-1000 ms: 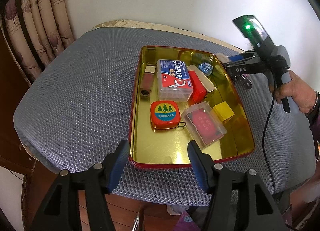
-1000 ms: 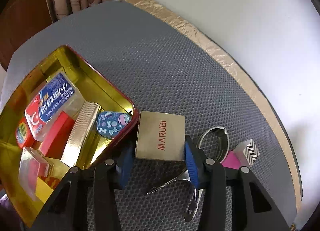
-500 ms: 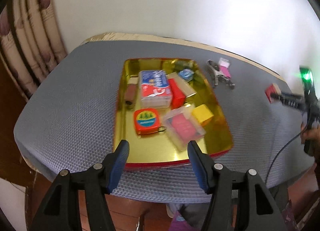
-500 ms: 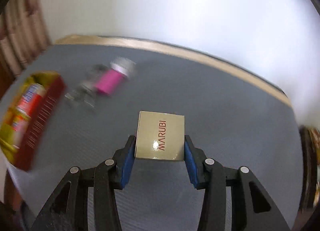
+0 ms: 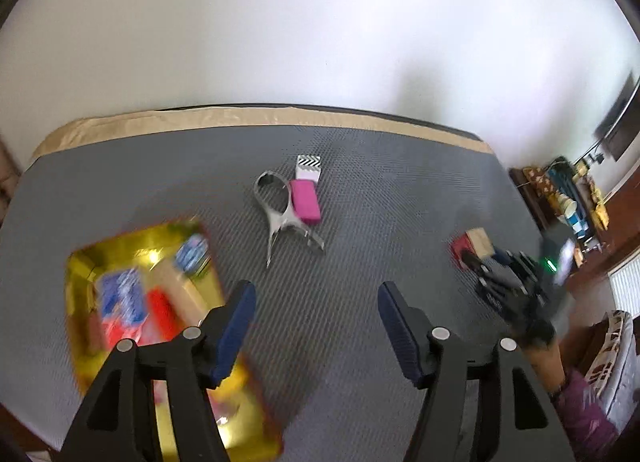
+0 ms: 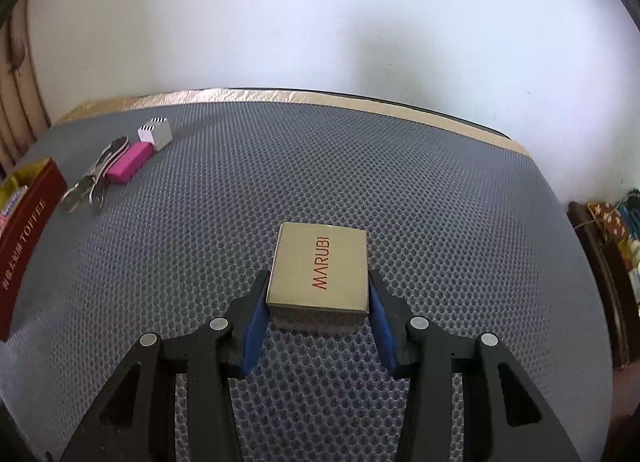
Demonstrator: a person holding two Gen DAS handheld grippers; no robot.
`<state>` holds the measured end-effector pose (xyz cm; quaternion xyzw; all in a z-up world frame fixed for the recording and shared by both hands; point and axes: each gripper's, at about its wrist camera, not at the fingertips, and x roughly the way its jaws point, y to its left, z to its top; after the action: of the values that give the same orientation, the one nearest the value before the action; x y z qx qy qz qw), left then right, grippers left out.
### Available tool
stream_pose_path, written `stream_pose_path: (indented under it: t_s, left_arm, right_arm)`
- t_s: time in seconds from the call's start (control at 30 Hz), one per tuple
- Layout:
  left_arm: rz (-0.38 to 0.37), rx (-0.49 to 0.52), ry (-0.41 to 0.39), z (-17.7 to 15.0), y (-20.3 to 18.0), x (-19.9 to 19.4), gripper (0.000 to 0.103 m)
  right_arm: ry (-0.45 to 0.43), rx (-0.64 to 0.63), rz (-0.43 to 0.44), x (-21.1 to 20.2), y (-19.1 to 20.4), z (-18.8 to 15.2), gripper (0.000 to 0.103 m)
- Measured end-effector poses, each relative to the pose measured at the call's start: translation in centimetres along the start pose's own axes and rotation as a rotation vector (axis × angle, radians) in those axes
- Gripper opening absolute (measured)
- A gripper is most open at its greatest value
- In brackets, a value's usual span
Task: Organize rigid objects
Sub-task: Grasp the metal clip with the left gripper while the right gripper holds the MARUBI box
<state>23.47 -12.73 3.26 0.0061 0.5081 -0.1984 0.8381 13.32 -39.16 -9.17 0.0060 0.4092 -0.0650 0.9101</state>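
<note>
My right gripper is shut on a tan box marked MARUBI, held low over the grey mat, far right of the tray. In the left wrist view the same box shows blurred at the right. My left gripper has nothing between its jaws, and they are opening. It hangs over bare mat, short of a metal plier-like tool, a pink box and a zigzag-patterned box. The gold tray with red walls, holding several items, lies blurred at lower left.
The tray's red wall sits at the left edge of the right wrist view, with the metal tool and pink box beyond it. A white wall backs the tan table edge. A cluttered shelf stands at the right.
The right gripper carried the MARUBI box from beside the tray rightward across the mat. The left gripper swung right, from facing the tray to facing the metal tool and pink box.
</note>
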Motion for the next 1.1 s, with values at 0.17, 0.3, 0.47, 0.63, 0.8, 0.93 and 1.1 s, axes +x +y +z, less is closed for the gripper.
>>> stream_pose_path:
  t_s: [0.17, 0.3, 0.47, 0.63, 0.8, 0.93, 1.1]
  left_arm:
    - [0.029, -0.030, 0.120, 3.6, 0.7, 6.7, 0.065]
    - [0.055, -0.065, 0.162, 5.1, 1.9, 9.5, 0.065]
    - [0.058, -0.043, 0.234, 5.5, 1.8, 12.5, 0.065]
    - [0.079, -0.011, 0.272, 5.9, 1.7, 14.4, 0.065]
    - [0.040, -0.039, 0.323, 6.0, 3.0, 16.5, 0.065]
    - [0.014, -0.062, 0.327, 6.5, 3.9, 17.2, 0.065]
    - [0.015, -0.029, 0.287, 6.6, 4.3, 16.9, 0.051]
  right_arm:
    - [-0.021, 0.014, 0.013, 0.4, -0.1, -0.2, 0.041]
    - [-0.022, 0.014, 0.029, 0.4, -0.2, -0.3, 0.041]
    - [-0.022, 0.026, 0.061, 0.4, -0.4, -0.3, 0.041]
    - [-0.023, 0.033, 0.077, 0.3, -0.6, -0.4, 0.041]
    - [-0.022, 0.042, 0.088, 0.3, -0.8, -0.4, 0.041]
    - [-0.021, 0.043, 0.090, 0.4, -0.8, -0.4, 0.042]
    - [-0.015, 0.044, 0.092, 0.5, -0.8, -0.4, 0.042]
